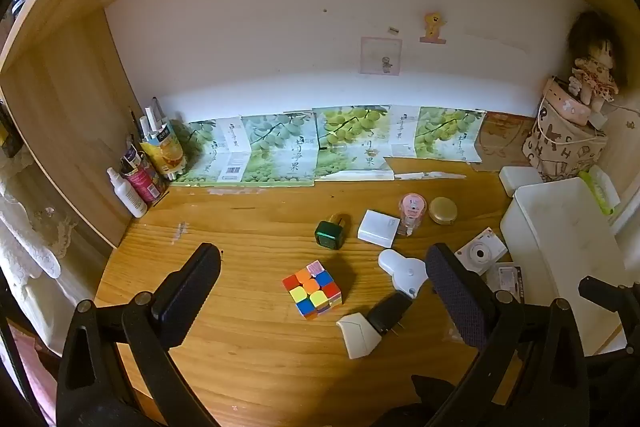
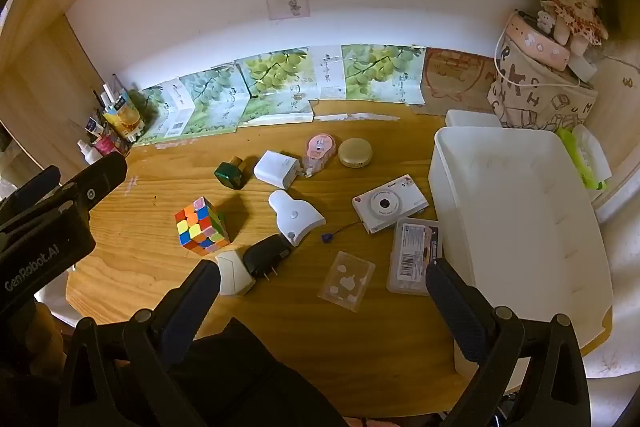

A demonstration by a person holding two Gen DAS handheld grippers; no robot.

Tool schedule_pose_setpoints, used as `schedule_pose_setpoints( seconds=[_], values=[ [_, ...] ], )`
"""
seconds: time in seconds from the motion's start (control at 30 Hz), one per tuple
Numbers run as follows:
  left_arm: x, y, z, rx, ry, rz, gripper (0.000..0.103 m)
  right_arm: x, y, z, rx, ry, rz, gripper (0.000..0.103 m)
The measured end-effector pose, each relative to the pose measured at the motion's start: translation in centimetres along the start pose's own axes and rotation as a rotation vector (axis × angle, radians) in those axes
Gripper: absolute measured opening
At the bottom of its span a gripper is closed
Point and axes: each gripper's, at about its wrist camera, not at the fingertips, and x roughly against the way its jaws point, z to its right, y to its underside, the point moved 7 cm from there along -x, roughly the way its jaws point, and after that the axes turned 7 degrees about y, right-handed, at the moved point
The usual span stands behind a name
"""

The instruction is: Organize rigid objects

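A colourful puzzle cube (image 1: 313,289) (image 2: 201,225) sits on the wooden desk (image 1: 248,347). Around it lie a green cube-shaped item (image 1: 330,231) (image 2: 231,174), a white square charger (image 1: 378,228) (image 2: 277,169), a white handheld device (image 1: 404,271) (image 2: 295,215), a black plug adapter (image 1: 388,313) (image 2: 266,255) and a white camera (image 2: 390,203). A white bin (image 2: 516,211) stands empty at the right. My left gripper (image 1: 324,291) is open above the cube. My right gripper (image 2: 324,291) is open above a clear plastic card case (image 2: 346,281).
A pink tape dispenser (image 2: 319,149), a gold round compact (image 2: 355,152) and a clear labelled box (image 2: 416,255) also lie on the desk. Bottles and pens (image 1: 140,171) crowd the back left corner. A fabric bag with a doll (image 2: 568,11) stands at the back right.
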Motion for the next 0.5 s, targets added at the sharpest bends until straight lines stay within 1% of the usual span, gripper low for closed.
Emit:
schedule_pose_setpoints(
  seconds=[0.2,0.5],
  values=[
    [0.05,-0.06,-0.13,-0.005,-0.018,0.006,0.102,0.06,0.00,-0.10,-0.001,-0.002,0.005,0.103],
    [0.64,-0.20,-0.73,-0.005,-0.013,0.022,0.102,0.25,0.02,-0.19,0.000,-0.001,0.008,0.103]
  ],
)
